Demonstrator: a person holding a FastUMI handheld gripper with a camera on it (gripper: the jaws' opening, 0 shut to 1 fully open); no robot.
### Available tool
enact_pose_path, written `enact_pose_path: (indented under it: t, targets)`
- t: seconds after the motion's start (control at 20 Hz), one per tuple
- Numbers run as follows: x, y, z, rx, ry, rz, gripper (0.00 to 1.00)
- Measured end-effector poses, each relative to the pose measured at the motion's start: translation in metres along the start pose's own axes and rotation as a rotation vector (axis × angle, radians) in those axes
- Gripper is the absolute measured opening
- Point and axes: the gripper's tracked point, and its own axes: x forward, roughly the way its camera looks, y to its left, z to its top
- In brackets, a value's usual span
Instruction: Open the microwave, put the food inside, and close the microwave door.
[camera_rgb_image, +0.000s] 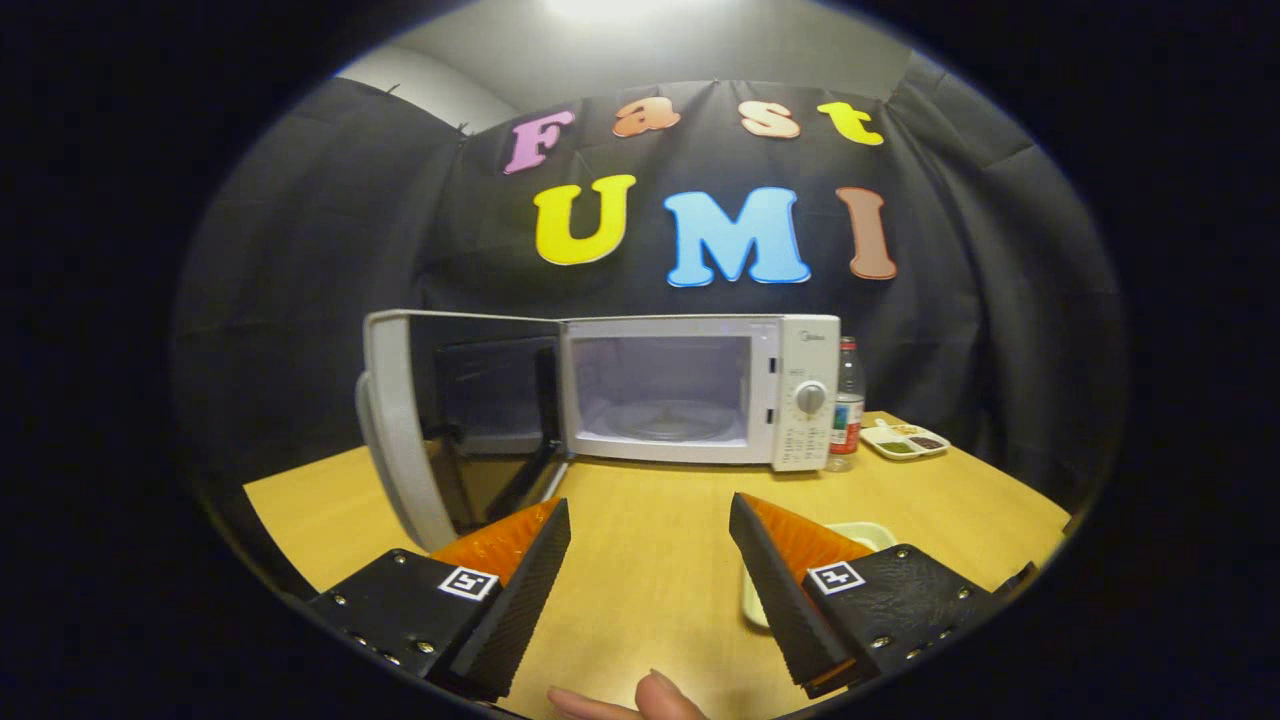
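Tongs (650, 520) spread, empty; microwave (700, 390) open ahead, bottle (848, 400) beside.

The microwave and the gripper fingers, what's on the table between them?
Nothing: in the gripper view, bare wooden table runs from the open gripper to the microwave, whose door is swung open.

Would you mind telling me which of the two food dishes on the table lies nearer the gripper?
The pale dish beside the open gripper, partly hidden by one finger; the divided tray sits far off by the bottle.
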Motion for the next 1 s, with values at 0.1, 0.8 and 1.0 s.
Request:
enact_pose_path:
  t: [0.1, 0.8, 1.0]
  targets:
    - [0.01, -0.031, -0.013, -0.023, 0.039, -0.056, 0.97]
    - [0.056, -0.121, -0.096, -0.015, 0.383, -0.124, 0.97]
    - [0.055, -0.128, -0.094, 0.015, 0.394, -0.167, 0.88]
